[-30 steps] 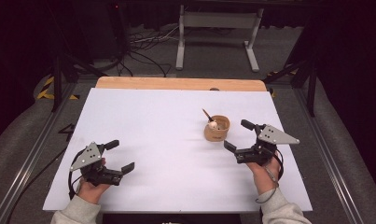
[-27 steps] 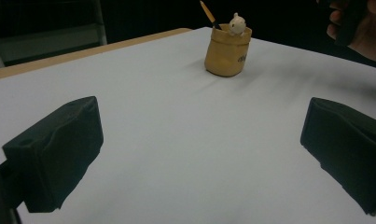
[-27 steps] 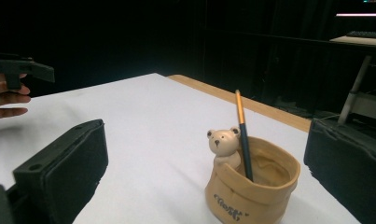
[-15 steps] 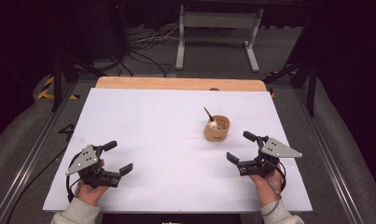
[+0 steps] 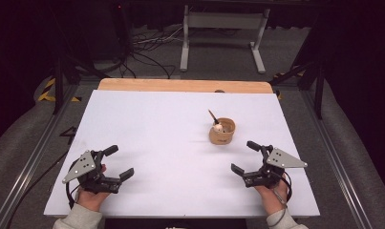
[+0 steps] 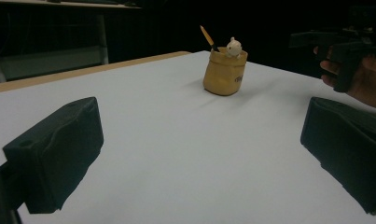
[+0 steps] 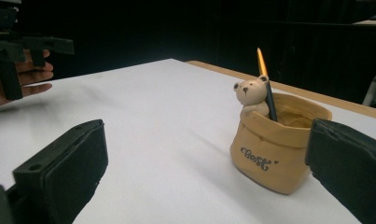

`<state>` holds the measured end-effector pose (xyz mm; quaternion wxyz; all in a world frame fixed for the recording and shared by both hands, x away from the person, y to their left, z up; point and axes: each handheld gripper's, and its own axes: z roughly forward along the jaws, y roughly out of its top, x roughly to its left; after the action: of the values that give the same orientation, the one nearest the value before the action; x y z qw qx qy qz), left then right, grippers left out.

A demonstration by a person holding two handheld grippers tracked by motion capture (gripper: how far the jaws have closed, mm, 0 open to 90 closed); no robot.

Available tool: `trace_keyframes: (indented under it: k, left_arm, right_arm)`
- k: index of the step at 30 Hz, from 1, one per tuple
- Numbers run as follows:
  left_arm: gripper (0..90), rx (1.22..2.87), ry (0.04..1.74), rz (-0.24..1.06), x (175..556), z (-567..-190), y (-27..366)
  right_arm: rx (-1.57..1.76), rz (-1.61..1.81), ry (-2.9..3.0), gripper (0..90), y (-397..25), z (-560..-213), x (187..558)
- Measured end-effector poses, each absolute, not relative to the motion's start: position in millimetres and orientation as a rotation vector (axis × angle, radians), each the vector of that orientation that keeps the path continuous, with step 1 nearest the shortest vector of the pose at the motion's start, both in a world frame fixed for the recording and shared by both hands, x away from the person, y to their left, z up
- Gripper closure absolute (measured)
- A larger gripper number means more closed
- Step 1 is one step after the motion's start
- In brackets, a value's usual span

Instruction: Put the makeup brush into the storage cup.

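High view: both claws rest low at the near edge of the white table [image 5: 147,124], one at each near corner, well apart from each other. The left claw [image 5: 114,162] has its jaws spread and holds nothing; the right claw [image 5: 245,157] likewise stands open and empty. Judged from this placing, the hands sit at a neutral ready post, clear of the work, with the right claw the nearer to the cup [image 5: 222,131] and so the likelier to reach for it. The cup stands upright on the table's right half, beyond the right claw and apart from it, untouched. Right gripper view: the cup [image 7: 274,149] lies between the two black jaws in line of sight, slightly right of centre, which suggests the claw is aimed at it. The cup is tan, shaped like a small sack with a rolled, wrinkled rim, with dark script lettering on its front. A small bear figure [image 7: 251,95] sits at the rim. A pencil [image 7: 266,84] leans inside, its orange tip up, just beside the bear.
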<state>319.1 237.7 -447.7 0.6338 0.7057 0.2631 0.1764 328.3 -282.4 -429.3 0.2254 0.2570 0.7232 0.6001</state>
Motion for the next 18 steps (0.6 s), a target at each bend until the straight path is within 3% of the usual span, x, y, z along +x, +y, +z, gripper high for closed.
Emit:
trace_keyframes:
  k: [18]
  left_arm:
    - [0.0, 1.666, 0.615, 0.374, 323, -457, 231]
  right_arm:
    - [0.74, 1.592, 2.015, 0.0, -278, -444, 332]
